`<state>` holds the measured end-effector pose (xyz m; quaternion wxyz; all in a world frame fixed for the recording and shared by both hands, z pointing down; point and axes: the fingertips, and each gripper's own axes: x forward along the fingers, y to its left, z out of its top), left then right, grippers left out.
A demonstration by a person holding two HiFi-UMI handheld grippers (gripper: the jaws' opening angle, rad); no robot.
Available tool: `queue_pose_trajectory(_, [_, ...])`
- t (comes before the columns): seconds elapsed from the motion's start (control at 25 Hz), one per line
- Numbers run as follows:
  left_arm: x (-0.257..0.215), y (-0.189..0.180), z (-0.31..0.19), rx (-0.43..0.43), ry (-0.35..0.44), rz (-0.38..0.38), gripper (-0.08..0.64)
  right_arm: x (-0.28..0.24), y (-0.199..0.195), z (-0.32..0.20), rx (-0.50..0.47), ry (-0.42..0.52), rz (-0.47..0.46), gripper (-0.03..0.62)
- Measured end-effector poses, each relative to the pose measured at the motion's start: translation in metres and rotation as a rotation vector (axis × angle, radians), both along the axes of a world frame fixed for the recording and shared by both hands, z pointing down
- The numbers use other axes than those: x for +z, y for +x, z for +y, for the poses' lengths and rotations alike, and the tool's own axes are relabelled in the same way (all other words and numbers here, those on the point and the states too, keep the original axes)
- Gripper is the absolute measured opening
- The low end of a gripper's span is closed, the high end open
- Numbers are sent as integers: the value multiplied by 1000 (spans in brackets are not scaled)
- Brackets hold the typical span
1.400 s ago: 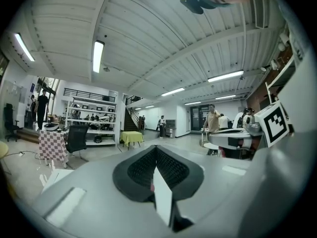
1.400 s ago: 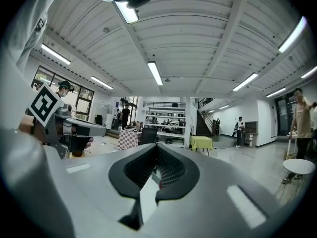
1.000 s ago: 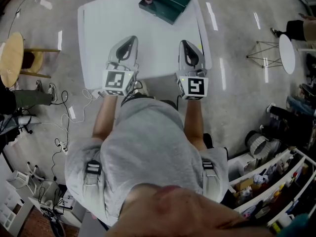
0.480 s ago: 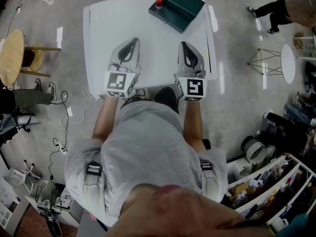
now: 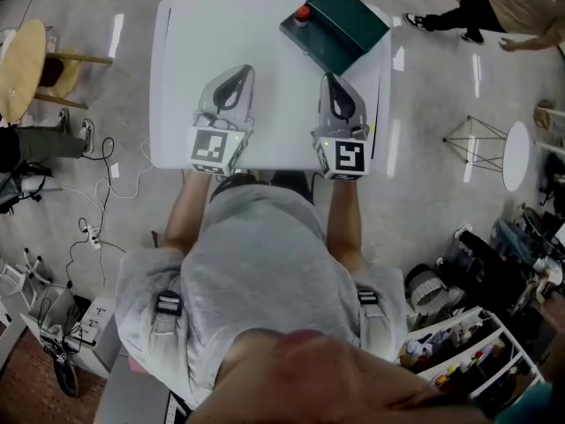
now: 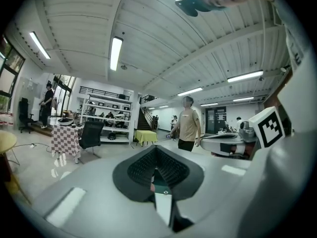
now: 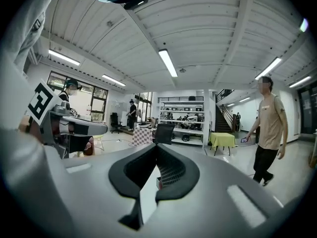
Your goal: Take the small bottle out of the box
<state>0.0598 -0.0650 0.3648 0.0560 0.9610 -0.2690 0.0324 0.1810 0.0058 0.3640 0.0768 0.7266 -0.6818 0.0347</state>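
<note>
White counter (image 5: 185, 78) on grey floor | box (image 5: 340, 29) at its 1 o'clock corner, red-capped small bottle (image 5: 302, 13) at box's 10 o'clock edge | left tool (image 5: 238, 71), right tool (image 5: 330, 79) at 6 o'clock, both closed, empty | we judge approach; next reach toward 1 o'clock, open, grip bottle.

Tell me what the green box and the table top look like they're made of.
Green box: probably painted metal or hard plastic. Its dark teal lid is flat, crisp-edged and evenly coloured with a dull finish. Which of the two it is can't be told from here.
Table top: likely laminate or coated board. It is smooth, plain matte white, with rounded corners and no visible grain.
</note>
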Motion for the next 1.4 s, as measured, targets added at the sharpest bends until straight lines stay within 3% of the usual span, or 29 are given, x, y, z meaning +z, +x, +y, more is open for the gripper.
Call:
queue_pose_trajectory(0.56, [54,44,-55,-141,-56,-57,11,71,54,-75,-140,-115,-41,3])
queue_pose_trajectory(1.4, [110,55,-102,-206,-102,-120,11,140,88,-152,-176,-194,-82,5])
